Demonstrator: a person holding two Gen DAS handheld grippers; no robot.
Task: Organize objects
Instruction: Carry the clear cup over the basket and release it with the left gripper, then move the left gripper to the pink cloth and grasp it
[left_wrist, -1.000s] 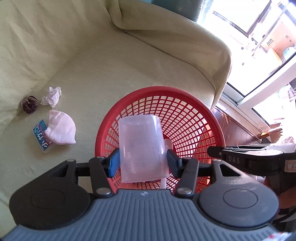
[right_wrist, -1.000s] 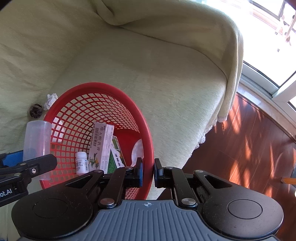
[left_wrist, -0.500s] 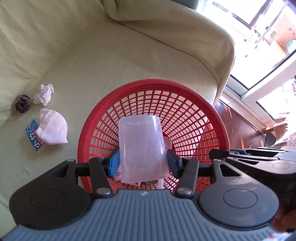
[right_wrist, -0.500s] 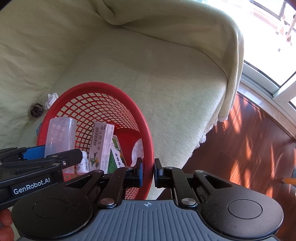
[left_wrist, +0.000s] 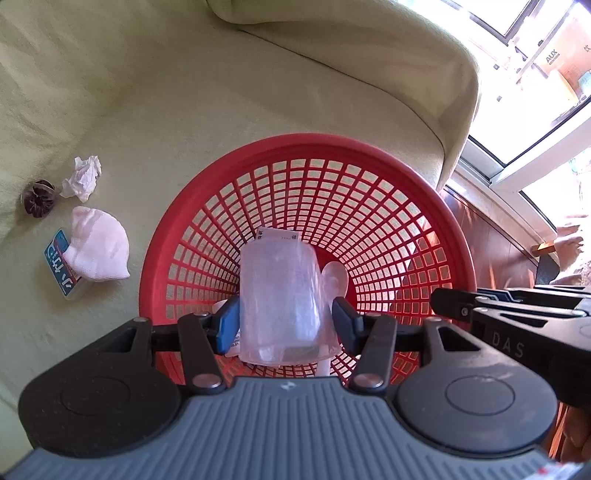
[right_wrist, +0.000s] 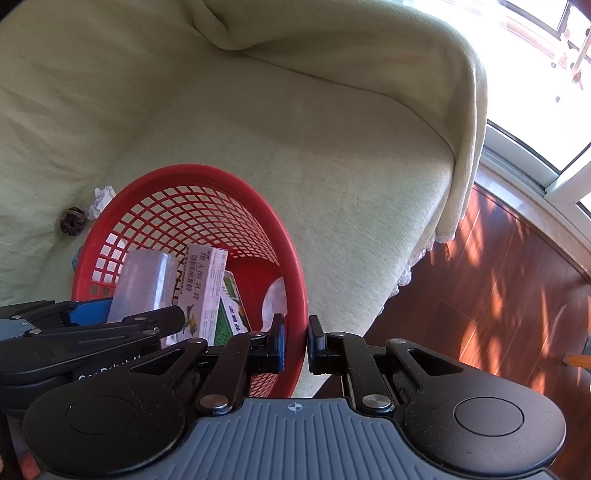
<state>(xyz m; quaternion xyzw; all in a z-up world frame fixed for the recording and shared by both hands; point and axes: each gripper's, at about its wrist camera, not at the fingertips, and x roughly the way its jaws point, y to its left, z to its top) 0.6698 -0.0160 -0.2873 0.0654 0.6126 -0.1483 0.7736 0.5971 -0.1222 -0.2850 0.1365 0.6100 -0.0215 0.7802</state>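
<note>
Cup (left_wrist: 282, 295) now lower inside basket (left_wrist: 406, 173).

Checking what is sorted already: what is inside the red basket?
Inside the red basket stand a white medicine box and a green box; a pale spoon-like piece shows too. The clear cup and left tongs cover the rest.
</note>
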